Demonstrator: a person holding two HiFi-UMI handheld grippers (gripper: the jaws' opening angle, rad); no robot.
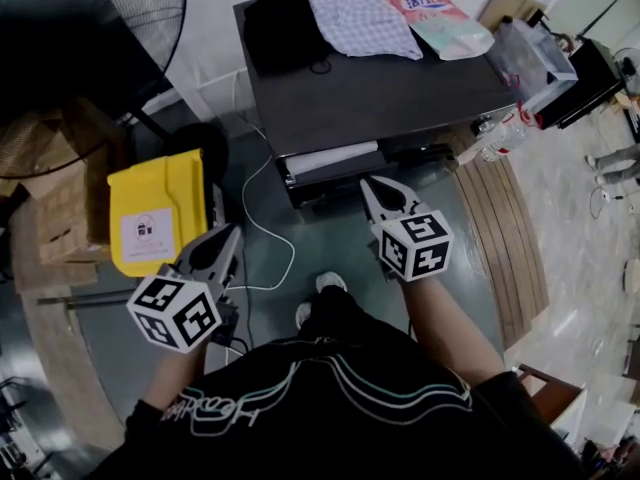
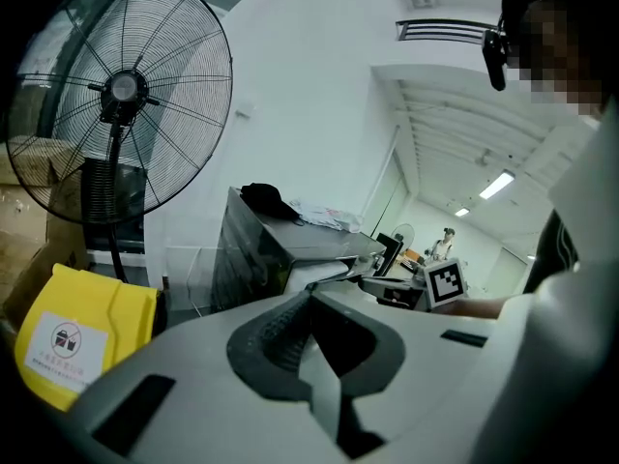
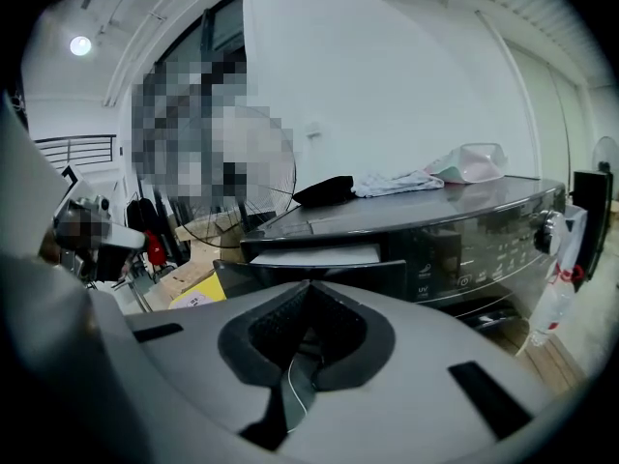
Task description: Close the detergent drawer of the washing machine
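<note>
The dark washing machine (image 1: pixel 390 88) stands ahead of me, with its detergent drawer (image 1: pixel 330 158) pulled out at the front left and its white inside showing. In the right gripper view the drawer (image 3: pixel 314 256) juts out just beyond the jaws. My right gripper (image 1: pixel 368 182) is shut and empty, its tip a short way in front of the drawer's face. Lower and to the left, my left gripper (image 1: pixel 236 230) is shut with nothing in it, well away from the machine. The left gripper view shows the drawer (image 2: pixel 324 271) from the side, beyond the left gripper (image 2: pixel 309 294).
A yellow bin (image 1: pixel 160 213) sits on the floor at the left, next to cardboard boxes and a standing fan (image 2: pixel 121 95). A white cable (image 1: pixel 270 238) trails across the floor. A black cloth (image 1: pixel 285 28), a checked cloth (image 1: pixel 365 23) and a detergent bag (image 1: pixel 440 18) lie on the machine.
</note>
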